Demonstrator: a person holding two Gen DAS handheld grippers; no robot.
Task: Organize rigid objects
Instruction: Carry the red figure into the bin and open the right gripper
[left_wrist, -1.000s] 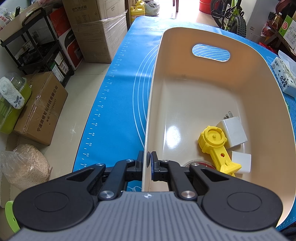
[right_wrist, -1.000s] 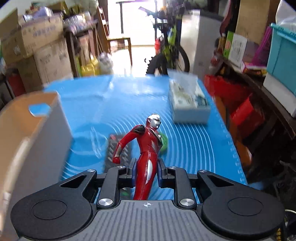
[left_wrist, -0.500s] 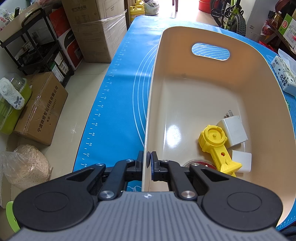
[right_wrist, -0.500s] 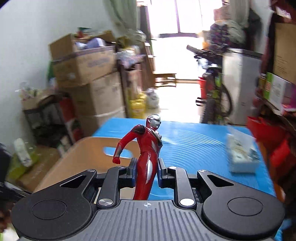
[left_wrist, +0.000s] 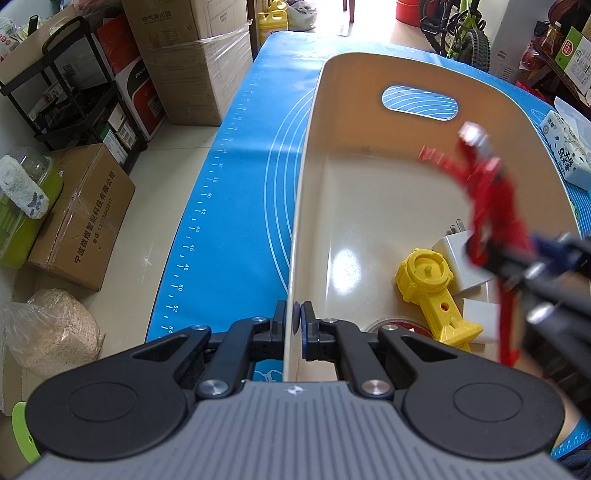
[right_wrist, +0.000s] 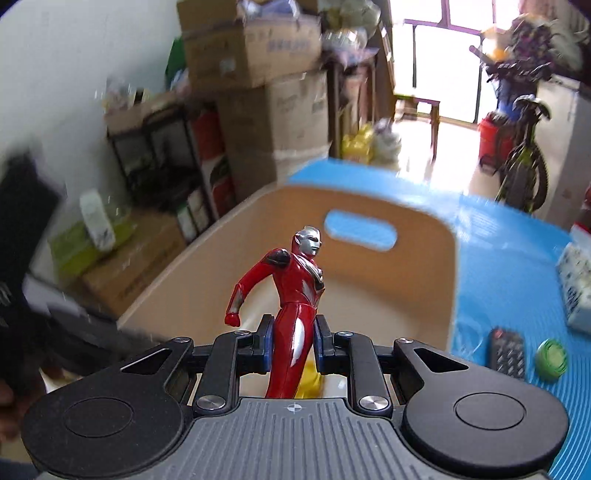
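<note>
Left gripper: jaws clamped on the near rim of the cream bin, one pad inside the wall, one outside.

Right gripper: jaws closed around the legs of the red figure; silver head up, torso upright beyond the jaws, one arm bent out to the left with a red fist. In the left wrist view the figure, motion-blurred, hangs over the right part of the bin's interior, with the right gripper reaching in from the right edge.

Bin floor, just right of the left jaws: yellow plastic toy with a round head, lying flat; white plug adapter touching its far side, prongs pointing away; a second white block beside its handle. A red-rimmed round thing near the bin's front wall, mostly hidden. Oval handle cutout in the far wall.

Bin sits on a blue mat covering the surface; white ruler ticks along the mat's left edge read 36 to 54, arcs printed beside them.

Right of the right jaws, on the mat: black remote, green round disc, tissue pack further out with print too small to read.

Left of the left jaws, on the floor: a taped carton with Chinese characters and a long number, not fully legible. Beyond it, stacked cartons.
</note>
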